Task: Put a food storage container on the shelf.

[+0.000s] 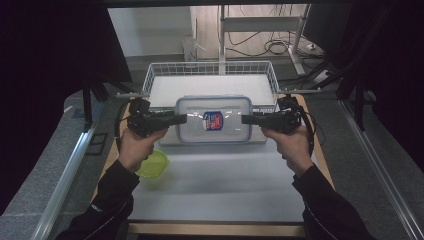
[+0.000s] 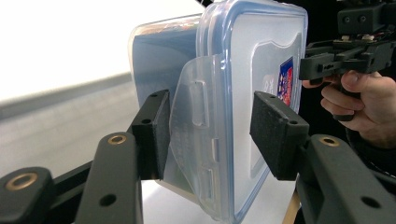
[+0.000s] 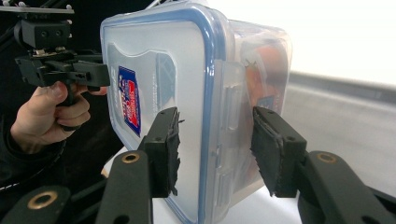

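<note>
- Centrally: left gripper (image 1: 181,119) and right gripper (image 1: 247,119), jaws spread astride end latches of lidded container (image 1: 214,120), not yet pinching.
- Container at wire basket's (image 1: 210,67) near rim, between grippers.
- Probably light, rigid, slick plastic; best held at latch flaps (image 2: 196,107).
- High view adds green lid (image 1: 153,164); gripper views reveal jaw gaps.
</note>
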The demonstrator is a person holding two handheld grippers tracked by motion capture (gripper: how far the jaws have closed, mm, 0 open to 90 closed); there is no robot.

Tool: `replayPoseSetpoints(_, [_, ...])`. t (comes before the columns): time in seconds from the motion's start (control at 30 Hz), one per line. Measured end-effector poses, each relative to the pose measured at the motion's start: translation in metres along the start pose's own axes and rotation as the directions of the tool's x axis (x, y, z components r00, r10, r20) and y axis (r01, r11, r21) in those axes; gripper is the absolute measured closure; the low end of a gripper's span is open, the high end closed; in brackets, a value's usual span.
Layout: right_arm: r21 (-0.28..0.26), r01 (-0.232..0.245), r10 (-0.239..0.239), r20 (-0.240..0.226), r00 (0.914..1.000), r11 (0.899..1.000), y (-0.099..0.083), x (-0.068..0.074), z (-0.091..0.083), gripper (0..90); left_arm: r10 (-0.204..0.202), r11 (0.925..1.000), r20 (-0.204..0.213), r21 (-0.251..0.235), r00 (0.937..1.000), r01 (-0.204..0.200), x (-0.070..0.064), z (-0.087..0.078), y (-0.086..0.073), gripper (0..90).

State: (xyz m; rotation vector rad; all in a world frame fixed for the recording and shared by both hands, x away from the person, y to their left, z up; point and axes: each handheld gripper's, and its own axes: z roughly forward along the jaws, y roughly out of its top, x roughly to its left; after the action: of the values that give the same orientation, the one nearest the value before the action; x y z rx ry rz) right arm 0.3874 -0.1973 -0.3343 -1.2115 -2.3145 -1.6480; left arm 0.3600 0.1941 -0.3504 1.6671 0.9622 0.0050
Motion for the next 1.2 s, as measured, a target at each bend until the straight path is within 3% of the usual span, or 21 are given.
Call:
replayPoseSetpoints(0.37, [-0.031,0.013,-0.013,0.014,0.9998,0.999,0.044,-0.004,0.002,53.0,0.003,0.9998,0.005,-0.022,1.0000,-0.003,0.011,0.002,0.043,49.6])
replayPoseSetpoints(0.57, [-0.031,-0.016,0.016,0.006,0.9999,0.999,0.063,-0.012,0.008,52.9,-0.012,0.9997,-0.002,-0.022,0.9999,0.012,0.021,0.005,0.061,49.6])
replayPoseSetpoints(0.73, [-0.029,-0.033,0.033,0.001,0.9995,0.999,0.072,-0.019,0.014,52.8,-0.015,0.9995,-0.001,-0.030,0.9999,0.015,0.029,0.008,0.069,49.7])
replayPoseSetpoints(1.2, [-0.030,-0.105,0.105,0.006,0.9944,0.994,0.093,-0.046,0.033,52.8,-0.102,0.9933,0.014,-0.053,0.9947,0.103,0.061,0.026,0.084,49.5])
